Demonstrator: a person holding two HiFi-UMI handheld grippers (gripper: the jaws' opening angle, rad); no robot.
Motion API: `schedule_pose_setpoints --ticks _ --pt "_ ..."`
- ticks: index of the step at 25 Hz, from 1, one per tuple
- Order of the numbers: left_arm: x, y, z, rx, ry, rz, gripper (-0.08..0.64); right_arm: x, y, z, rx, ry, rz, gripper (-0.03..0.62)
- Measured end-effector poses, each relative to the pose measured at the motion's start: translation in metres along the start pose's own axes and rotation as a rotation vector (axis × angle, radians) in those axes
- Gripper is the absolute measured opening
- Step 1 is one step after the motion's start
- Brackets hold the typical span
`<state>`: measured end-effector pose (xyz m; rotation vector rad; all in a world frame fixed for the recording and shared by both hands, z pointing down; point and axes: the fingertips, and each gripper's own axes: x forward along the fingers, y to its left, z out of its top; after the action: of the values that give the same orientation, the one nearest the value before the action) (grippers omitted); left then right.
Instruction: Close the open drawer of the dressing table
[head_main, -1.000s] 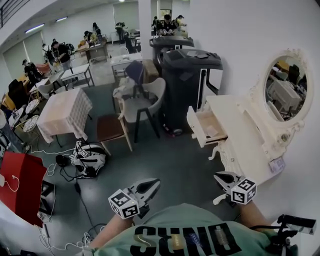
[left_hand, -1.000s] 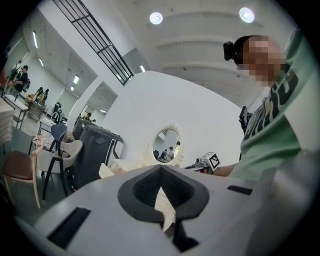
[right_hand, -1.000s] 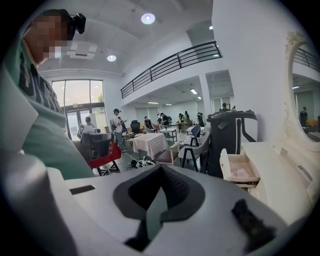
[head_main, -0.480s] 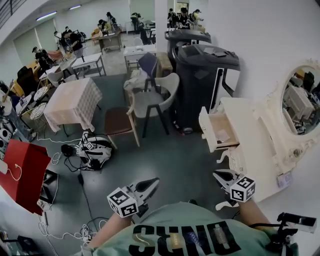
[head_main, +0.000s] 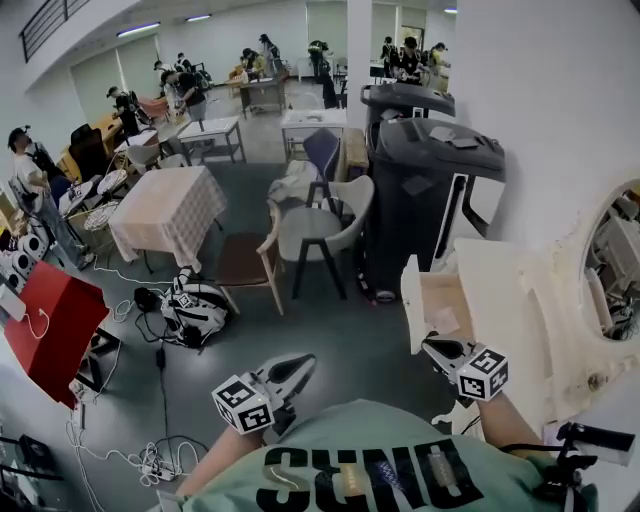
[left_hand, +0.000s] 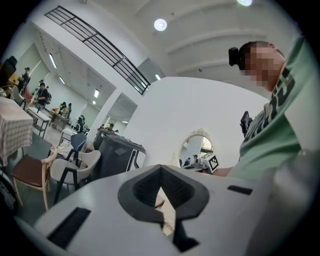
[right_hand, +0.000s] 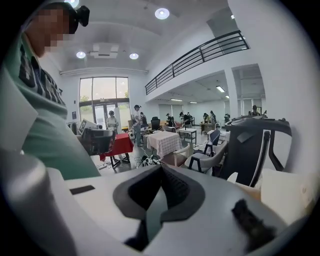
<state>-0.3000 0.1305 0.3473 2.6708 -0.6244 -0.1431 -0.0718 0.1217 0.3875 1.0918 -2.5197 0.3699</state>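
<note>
**Drawer still pulled out, right gripper nearly at its front**

Over the last second my view has swung in toward the dressing table. It now fills the right side of the head view, and its oval mirror is cut off by the frame edge. I read this as the approach almost finished, with the push itself not yet begun, since the drawer stands as far out of the dressing table as it did a second ago.

Nearest to me, the left gripper hangs well apart from the dressing table, out over bare floor. Its own view shows the pads clenched tip to tip with nothing between them, so I judge it has no part in this step.

The right gripper sits just beside the lower corner of the drawer's white front panel. Its jaws are likewise pressed together and empty. In the right gripper view a pale panel, likely that front, lies off to one side of the jaws and not ahead of them. I cannot tell whether there is contact yet.

Next I would bring the closed tips square onto the front panel and push toward the dressing table.

Beyond the dressing table stand dark wheeled bins, with a white chair further off.
</note>
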Motion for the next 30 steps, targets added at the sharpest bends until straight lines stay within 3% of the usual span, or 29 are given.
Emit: schedule_pose_setpoints --ticks 7,15,24,30 --pt "0.080 0.002 -0.001 0.004 0.021 0.028 0.008 -0.011 -0.076 -0.006 -0.029 0.011 0.034 0.012" --pt "0.133 0.034 -0.008 -0.017 0.058 0.024 0.008 0.011 -0.127 -0.018 -0.030 0.061 0.057 0.012" --pt "0.188 0.144 0.011 -0.058 0.081 -0.066 0.008 0.085 -0.190 0.000 -0.024 0.139 -0.008 0.012" --pt "0.235 0.223 0.030 -0.066 0.138 -0.178 0.008 0.122 -0.236 0.018 0.033 0.207 -0.102 0.012"
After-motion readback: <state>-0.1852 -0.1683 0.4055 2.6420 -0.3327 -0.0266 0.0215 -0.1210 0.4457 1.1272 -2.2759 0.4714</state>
